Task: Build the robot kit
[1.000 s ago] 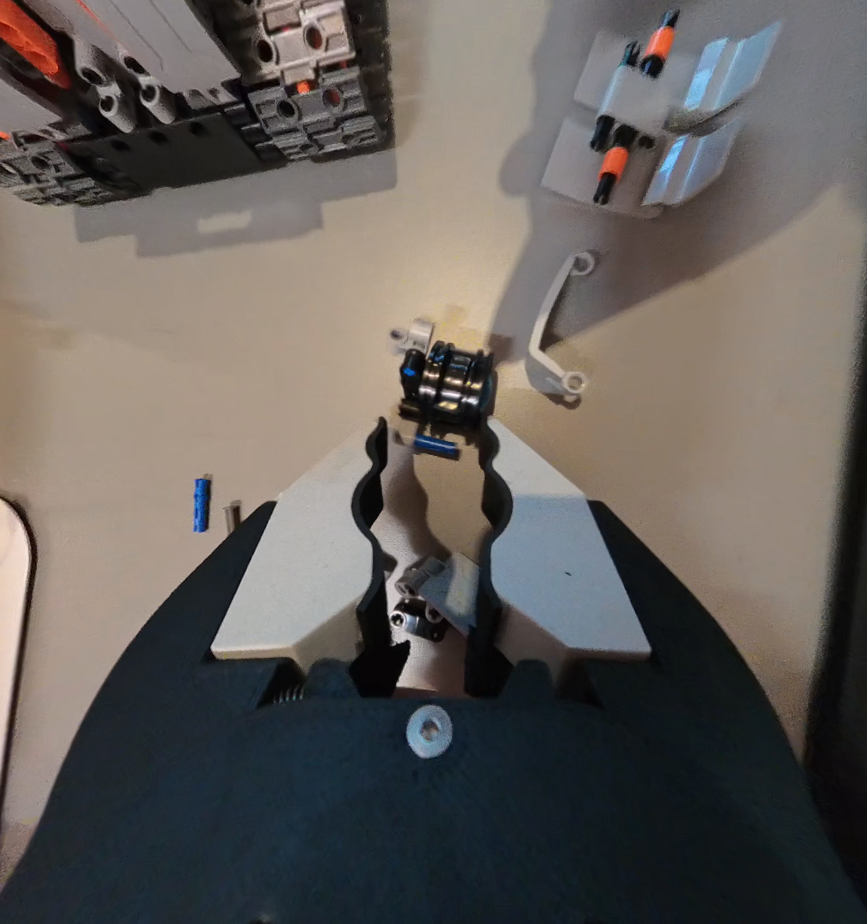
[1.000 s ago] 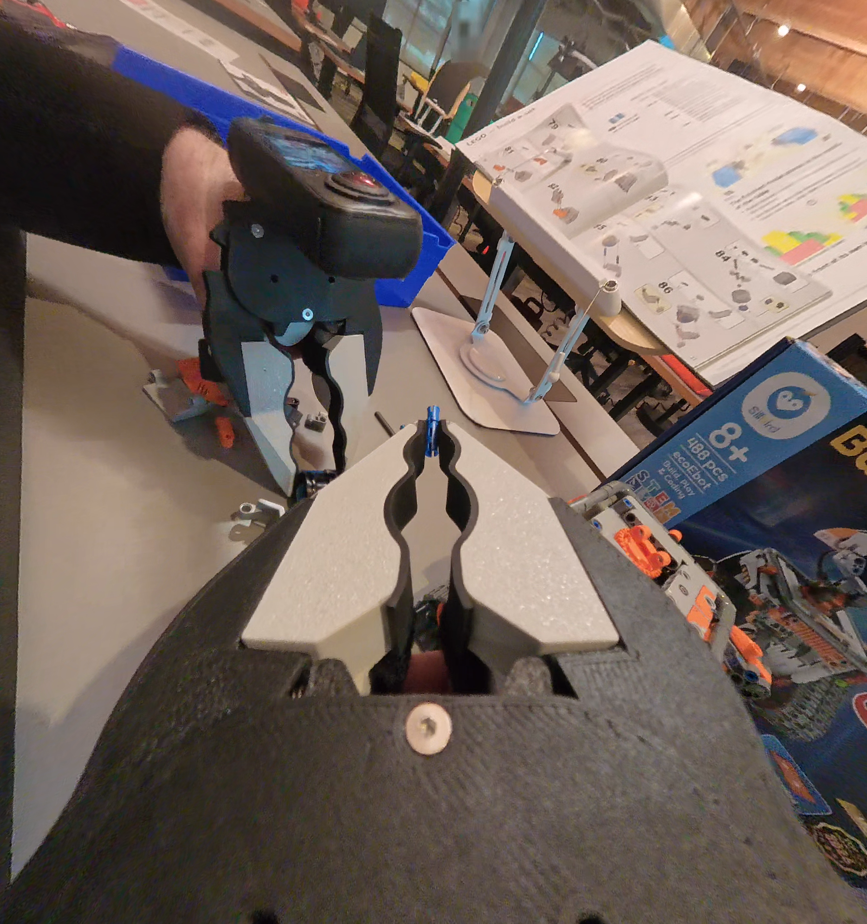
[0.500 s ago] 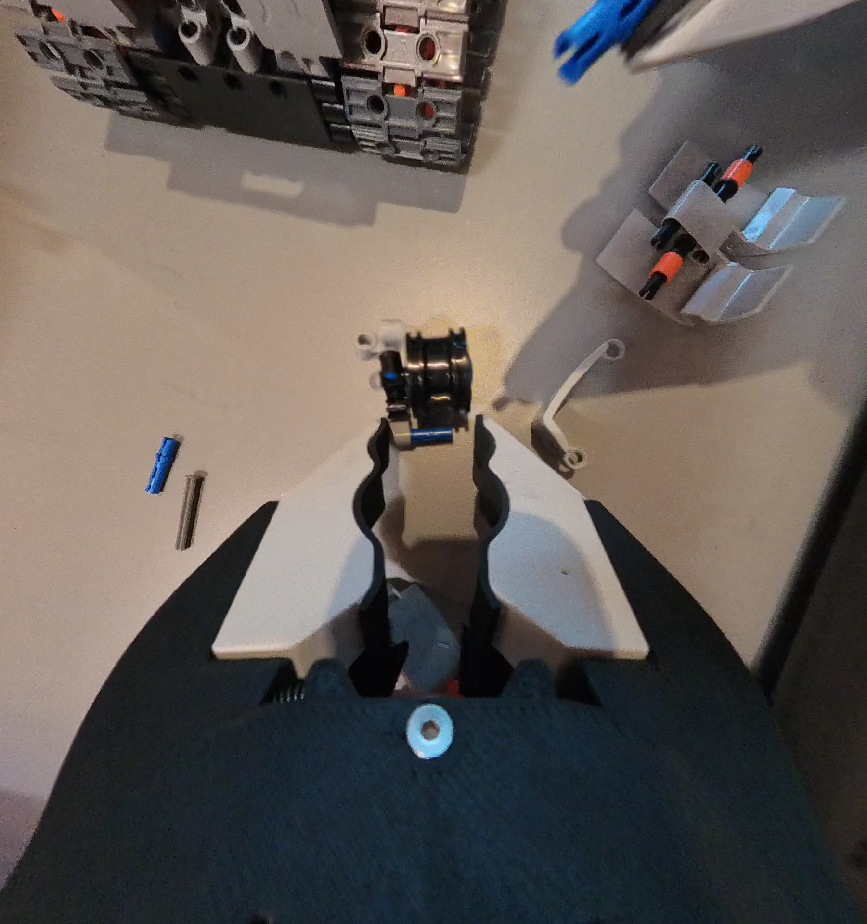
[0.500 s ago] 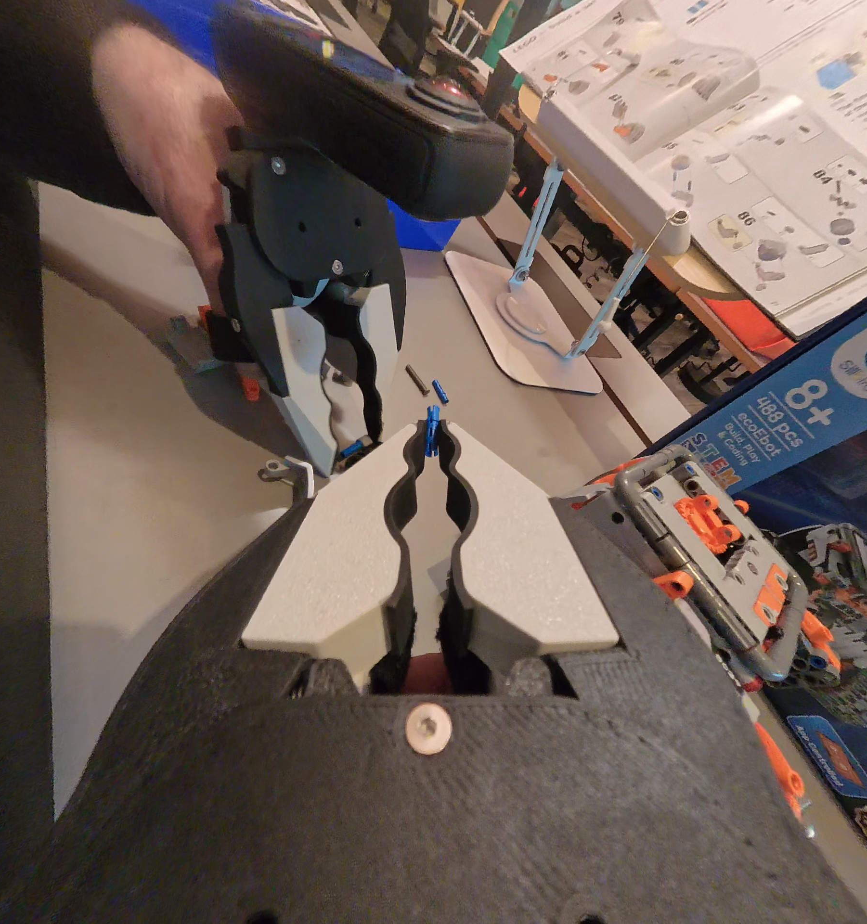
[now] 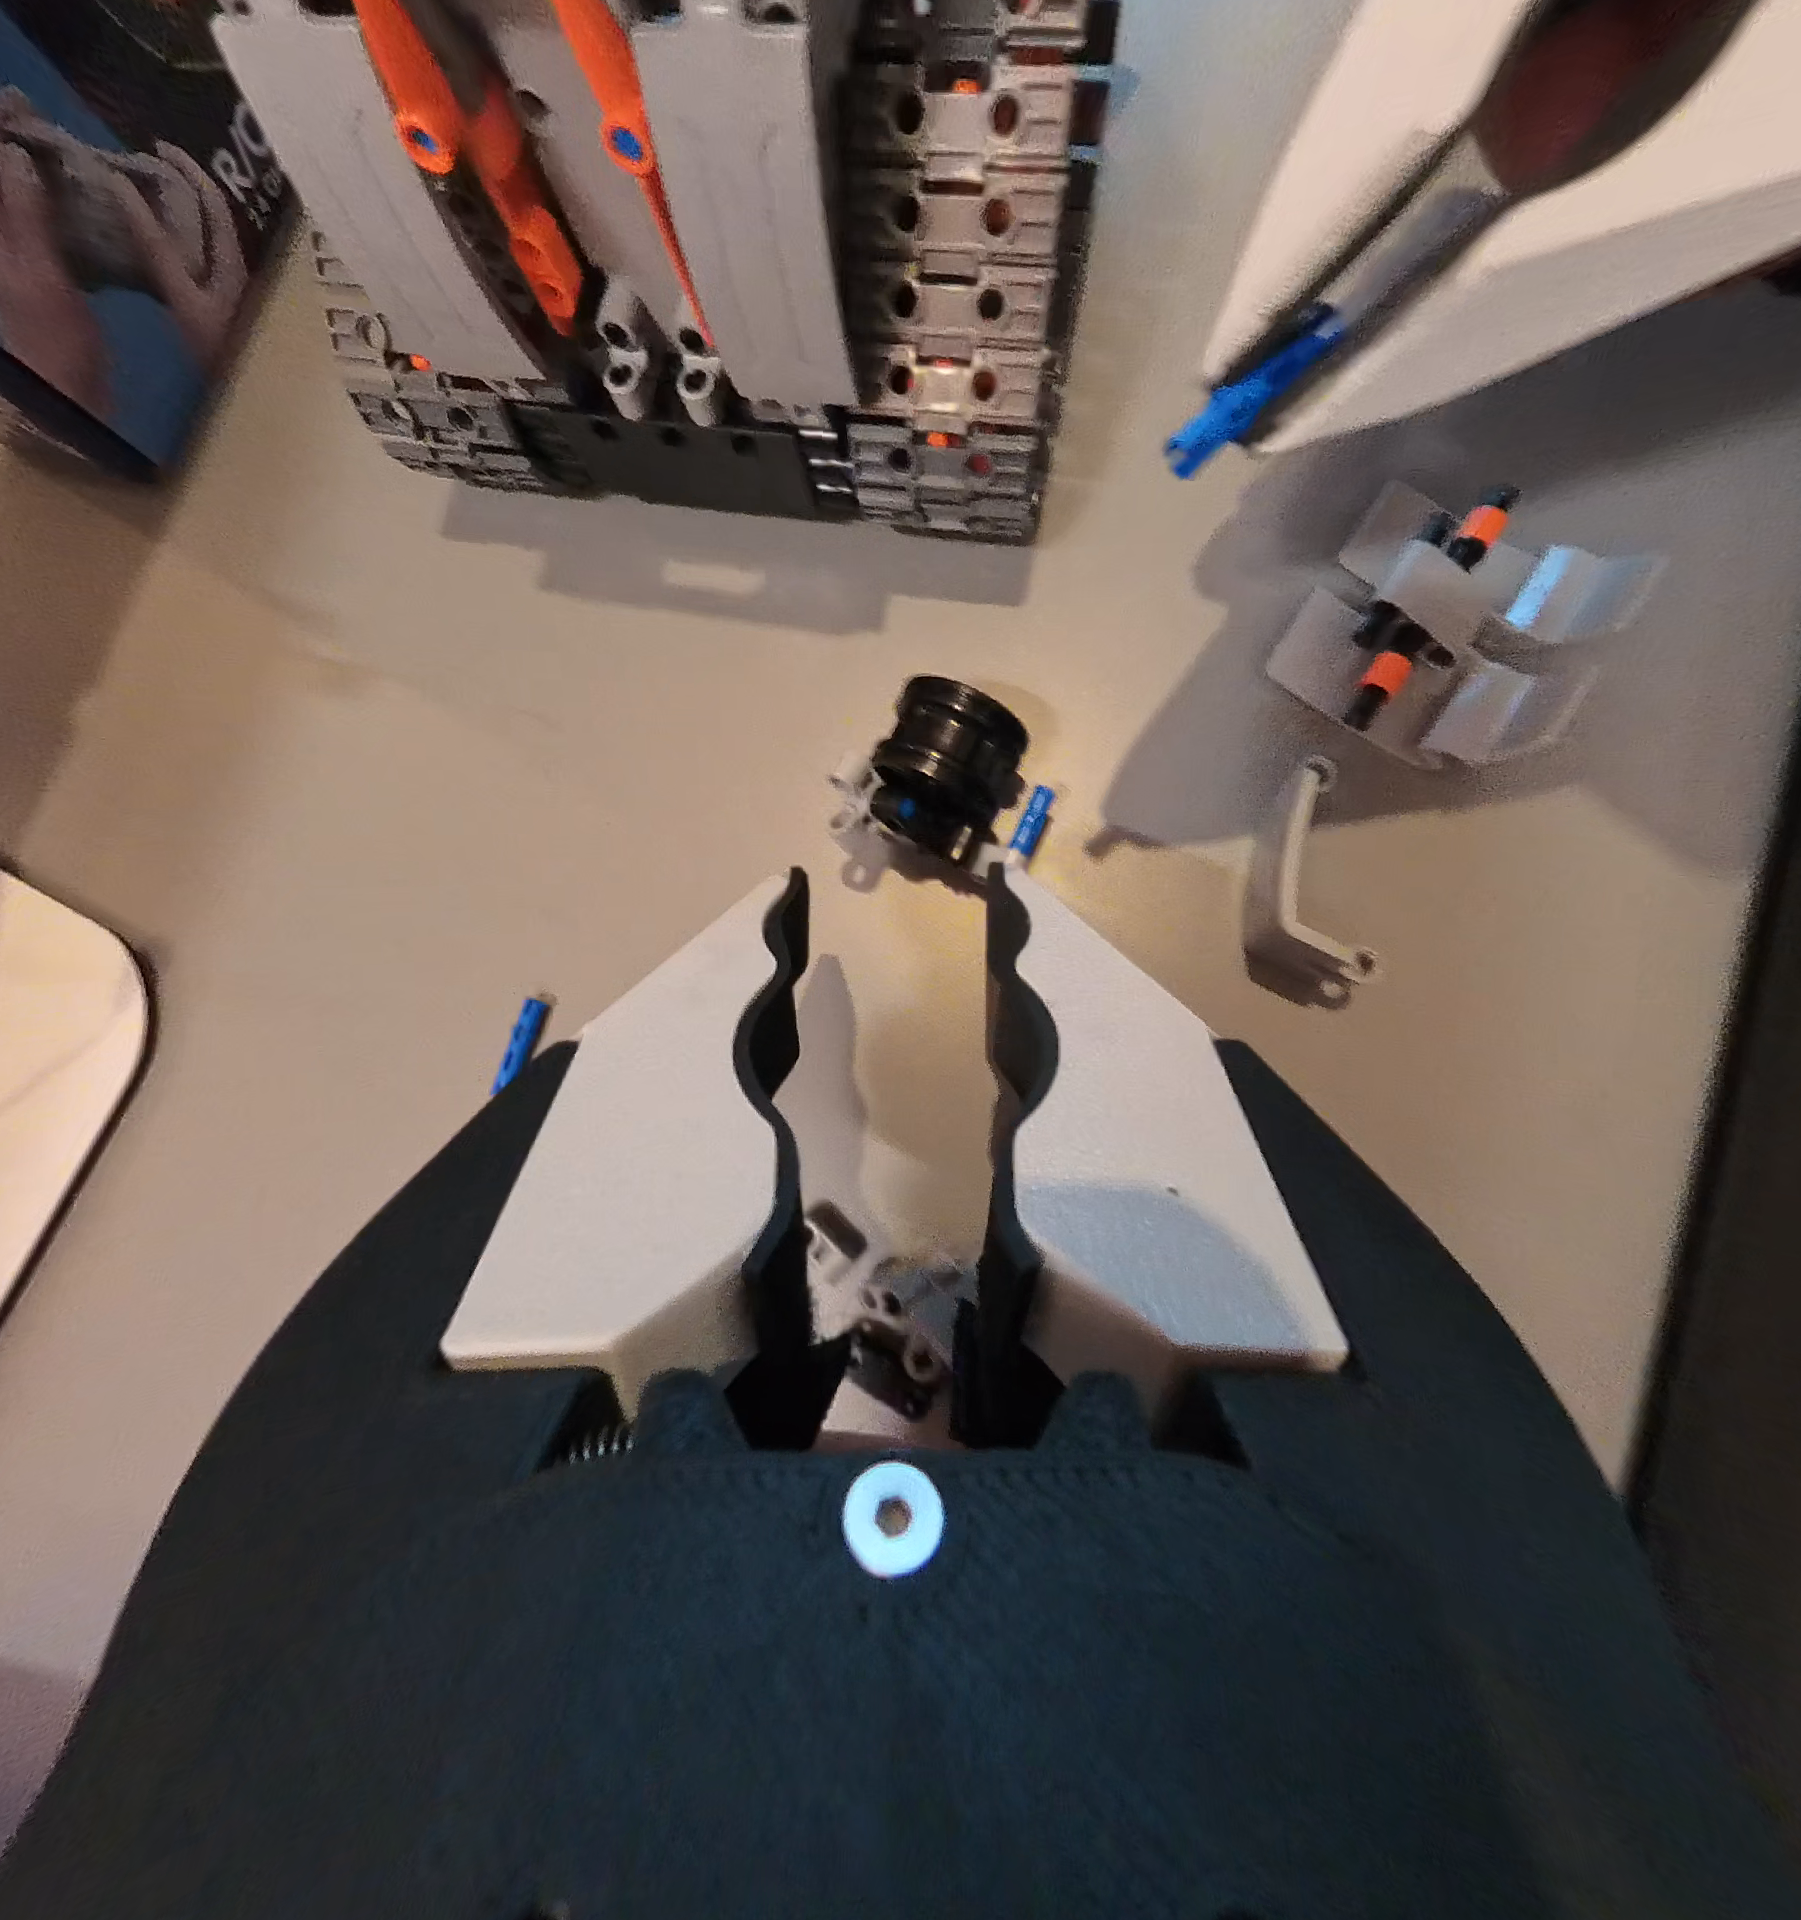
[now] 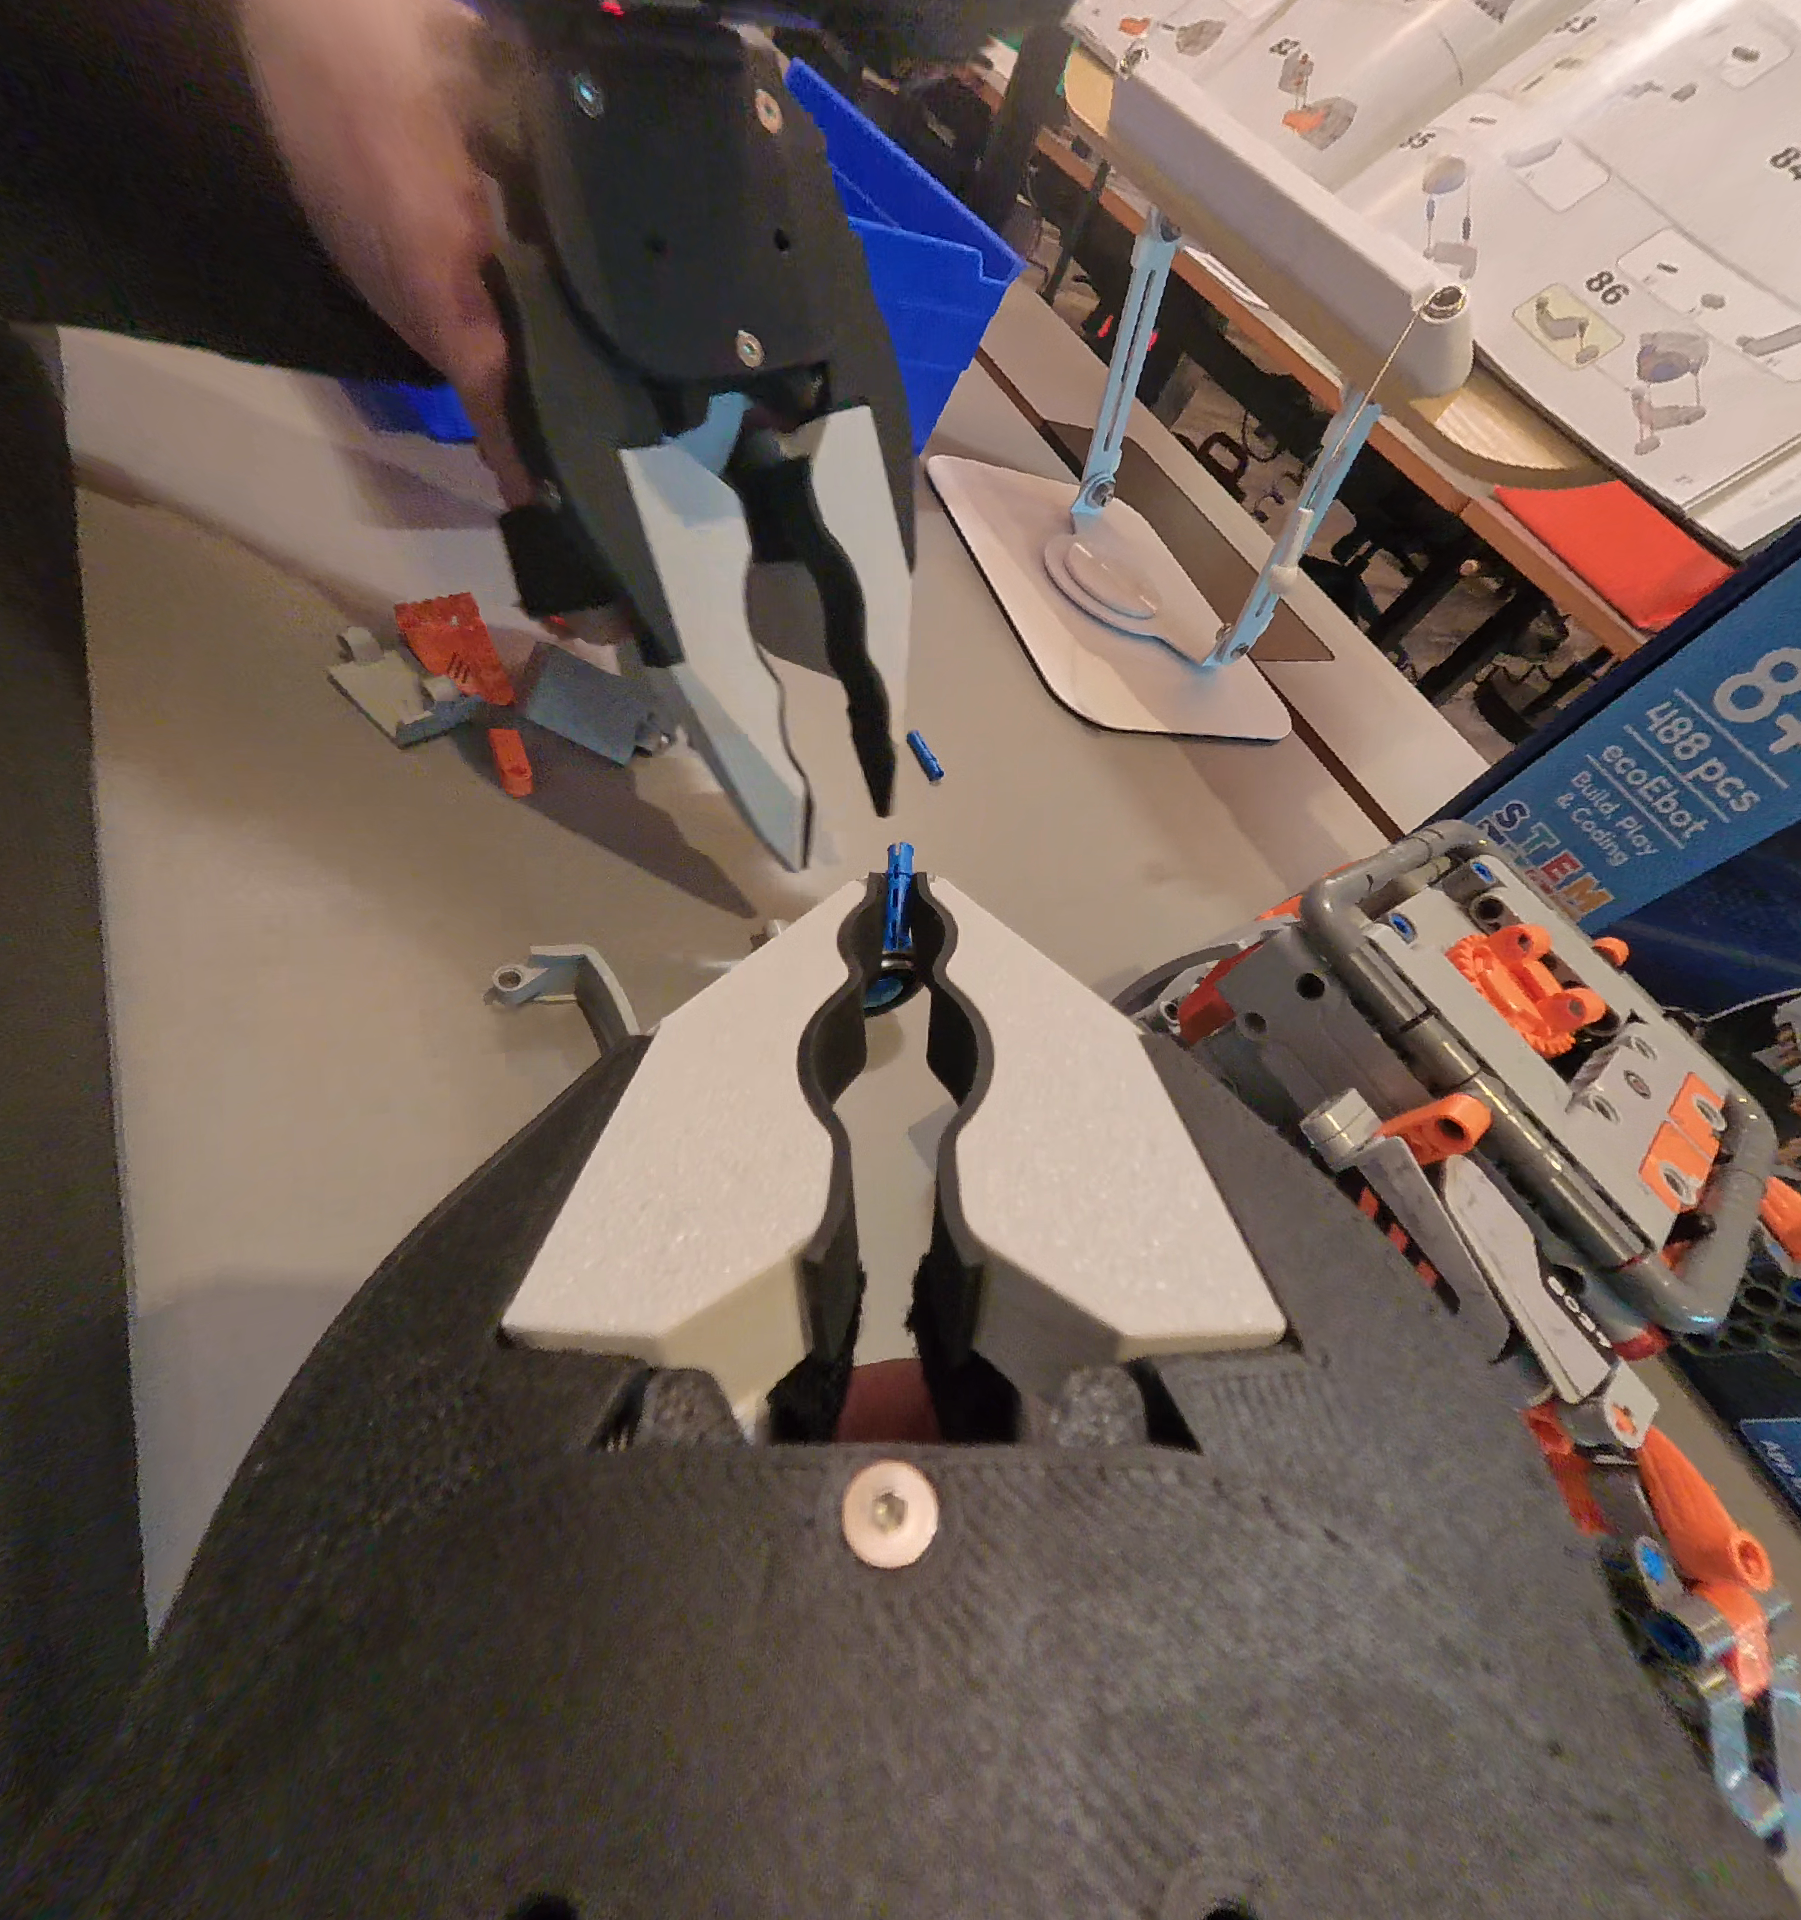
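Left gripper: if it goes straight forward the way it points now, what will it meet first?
Most likely the black wheel piece with small grey connectors, lying on the table just beyond the open left gripper. Depth is hard to judge, so it may touch the table beside it first.

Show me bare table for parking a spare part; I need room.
Free: the table strip between the tracked brick model and the open left claw. Crowded: right of the black wheel assembly, with the grey panel cluster and curved grey piece.
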Demonstrator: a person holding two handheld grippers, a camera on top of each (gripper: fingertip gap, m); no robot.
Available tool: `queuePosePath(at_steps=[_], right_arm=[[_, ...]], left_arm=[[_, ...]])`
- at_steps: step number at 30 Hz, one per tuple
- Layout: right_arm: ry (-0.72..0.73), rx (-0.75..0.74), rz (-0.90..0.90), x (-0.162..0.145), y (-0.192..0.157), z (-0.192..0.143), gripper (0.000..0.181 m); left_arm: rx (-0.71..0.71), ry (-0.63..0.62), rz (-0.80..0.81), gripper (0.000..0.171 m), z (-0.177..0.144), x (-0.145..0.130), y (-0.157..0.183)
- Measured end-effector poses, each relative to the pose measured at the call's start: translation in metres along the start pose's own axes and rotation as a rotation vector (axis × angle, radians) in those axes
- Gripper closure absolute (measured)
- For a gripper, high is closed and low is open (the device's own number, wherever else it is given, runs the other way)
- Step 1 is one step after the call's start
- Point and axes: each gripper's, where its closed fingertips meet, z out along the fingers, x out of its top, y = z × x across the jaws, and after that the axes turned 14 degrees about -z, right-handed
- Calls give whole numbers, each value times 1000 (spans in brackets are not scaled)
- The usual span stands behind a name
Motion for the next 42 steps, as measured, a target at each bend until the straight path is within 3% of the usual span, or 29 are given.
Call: queuePosePath(at_steps=[7, 11, 15, 21, 28, 34, 42], right_arm=[[20, 6, 21, 1, 2, -2, 180], [24, 21, 23, 1, 0, -1, 180], [25, 26, 32, -1, 2, -3, 180], [43, 32, 50, 0, 4, -5, 180], [47, 42, 57, 0, 3, -5, 180], [51, 46, 70, -1, 4, -6, 179], [54, 49, 77, -2, 4, -8, 179]], left_arm=[[-70, 8, -18, 154, 22, 6, -12], [-151, -14, -22, 153, 26, 6, -9], [-228, -52, 11, 163, 22, 4, -2], [-247, -25, 45, 151, 22, 10, -10], [-391, -17, 83, 146, 28, 12, 5], [-501, -32, 80, 151, 29, 8, 21], [-546, -52, 107, 155, 26, 1, 31]])
